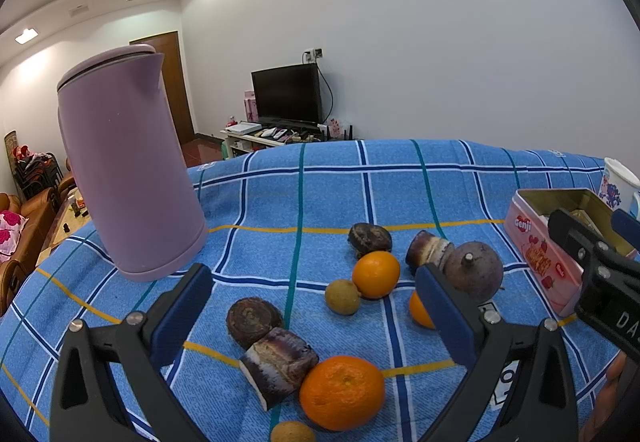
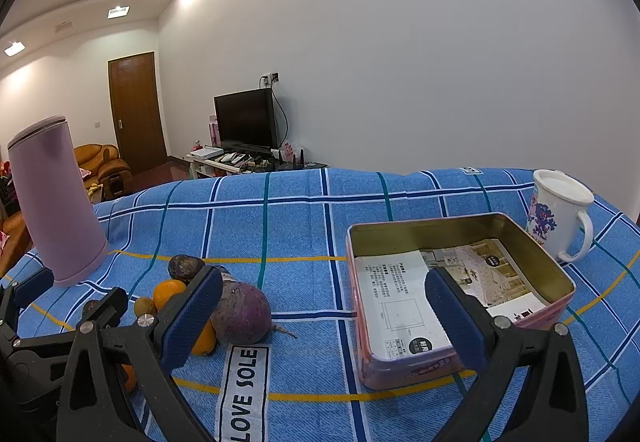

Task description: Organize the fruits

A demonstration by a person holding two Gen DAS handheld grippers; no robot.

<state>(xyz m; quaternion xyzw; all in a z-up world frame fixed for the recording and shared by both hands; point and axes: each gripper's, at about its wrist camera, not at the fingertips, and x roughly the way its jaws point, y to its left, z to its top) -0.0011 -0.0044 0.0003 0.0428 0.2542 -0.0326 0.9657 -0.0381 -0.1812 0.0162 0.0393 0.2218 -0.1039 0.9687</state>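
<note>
Left gripper [image 1: 312,316] agape above orange [image 1: 342,392]

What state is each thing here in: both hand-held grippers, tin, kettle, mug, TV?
Left hand-held gripper: open, holding nothing, above the fruit.
Right hand-held gripper: open, holding nothing.
Pink rectangular metal tin: lidless, upright, printed paper inside, no fruit inside.
Lilac cylindrical kettle: lid shut, standing on the cloth.
White floral mug: upright, lid on.
Black flat television: screen dark.

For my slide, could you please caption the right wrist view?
Open right gripper hovers between purple fruit and empty pink tin.
</note>
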